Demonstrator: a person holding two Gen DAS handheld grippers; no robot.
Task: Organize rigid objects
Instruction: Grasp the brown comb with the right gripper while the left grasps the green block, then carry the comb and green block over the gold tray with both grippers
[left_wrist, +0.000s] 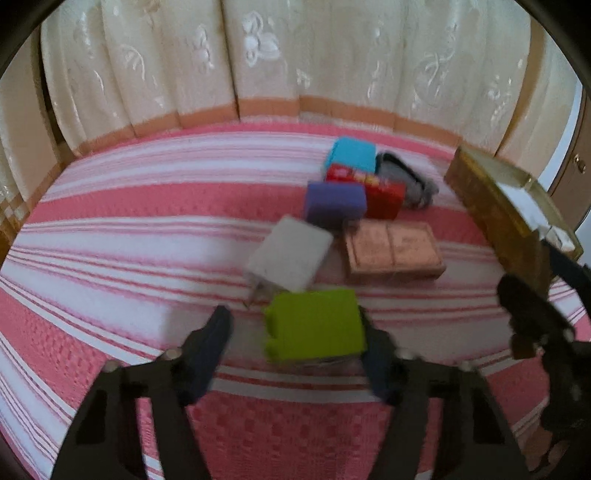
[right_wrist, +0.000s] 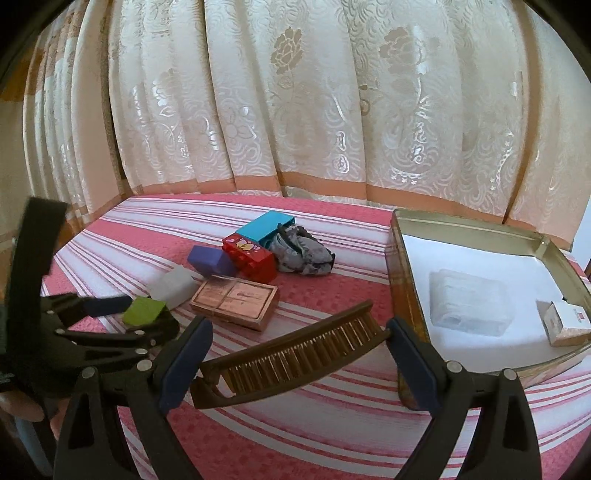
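Observation:
My left gripper (left_wrist: 297, 334) is open around a lime green block (left_wrist: 314, 325); the block touches the right finger, with a gap to the left finger. It also shows in the right wrist view (right_wrist: 142, 311). My right gripper (right_wrist: 299, 349) is shut on a brown wooden comb (right_wrist: 295, 354), held by its two ends above the striped bedspread. Behind lie a white charger (left_wrist: 291, 254), a purple block (left_wrist: 334, 201), a red box (left_wrist: 373, 188), a cyan box (left_wrist: 352, 155) and a copper-coloured box (left_wrist: 391, 249).
An open gold tin (right_wrist: 402, 280) stands at the right, holding a plastic-wrapped packet (right_wrist: 469, 301) and a small white box (right_wrist: 565, 321). A grey crumpled cloth (right_wrist: 303, 254) lies by the cyan box. Cream curtains (right_wrist: 295, 92) hang behind the bed.

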